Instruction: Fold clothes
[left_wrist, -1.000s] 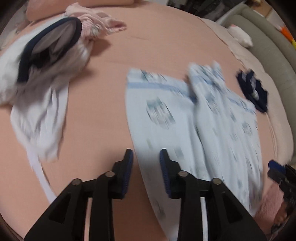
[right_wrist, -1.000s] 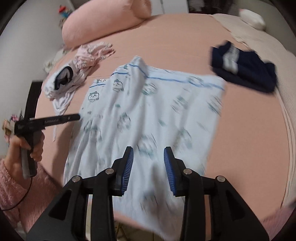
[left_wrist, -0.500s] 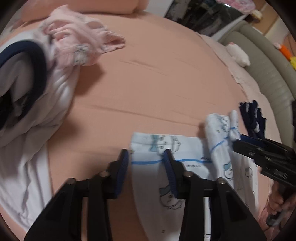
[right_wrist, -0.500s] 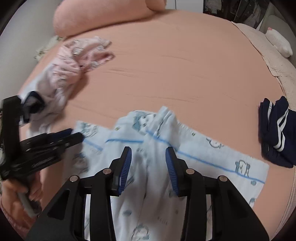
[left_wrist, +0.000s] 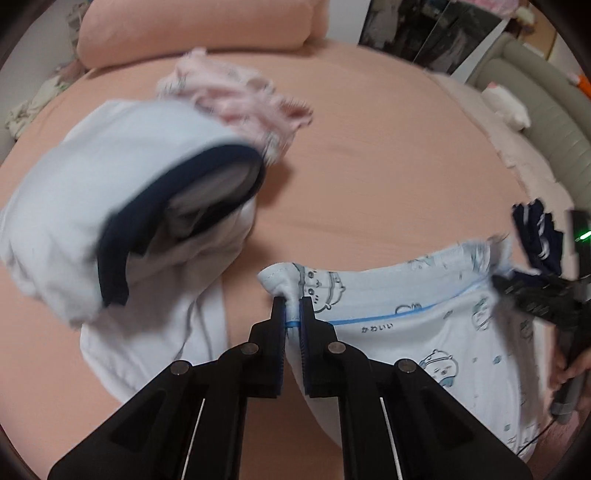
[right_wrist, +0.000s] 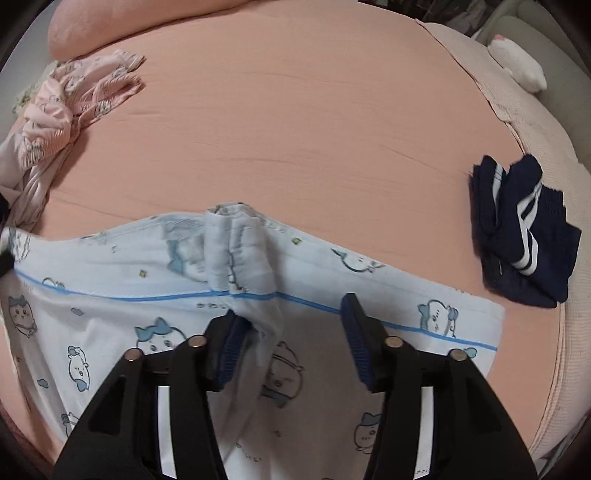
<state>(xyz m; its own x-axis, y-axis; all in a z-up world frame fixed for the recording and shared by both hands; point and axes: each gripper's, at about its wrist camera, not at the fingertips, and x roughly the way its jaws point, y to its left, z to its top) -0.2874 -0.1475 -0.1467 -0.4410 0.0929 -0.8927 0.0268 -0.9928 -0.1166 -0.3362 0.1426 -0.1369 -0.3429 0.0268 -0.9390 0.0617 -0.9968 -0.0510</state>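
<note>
On the pink bed (right_wrist: 295, 122), near its front edge, the pale blue printed garment (right_wrist: 110, 273) lies spread, its blue-piped hem running across both wrist views.

Left claw (left_wrist: 292, 308): jaws nearly together, pinching a bunched corner of the hem; fabric visibly squeezed between the pads. Grip looks shallow, only the edge fold is caught.

Right claw (right_wrist: 291, 314): jaws have just been opening and now stand about half apart. A rolled ridge of the garment sits between them, against the left pad, but the pads do not press on it. I read this as a release or a re-aim for a fresh pinch.

Nearby: white top with navy neckband (left_wrist: 122, 218) just beside my left claw, pink crumpled garment (right_wrist: 70, 99) further back, navy striped shorts (right_wrist: 524, 232) well apart on the right.

Risks, my judgement:
- Left pinch slips if I pull hard, since so little cloth is held.
- Right claw closing on the ridge grabs several layers, giving a lumpy, crooked fold.
- Sweeping left could drag the white top along.
</note>
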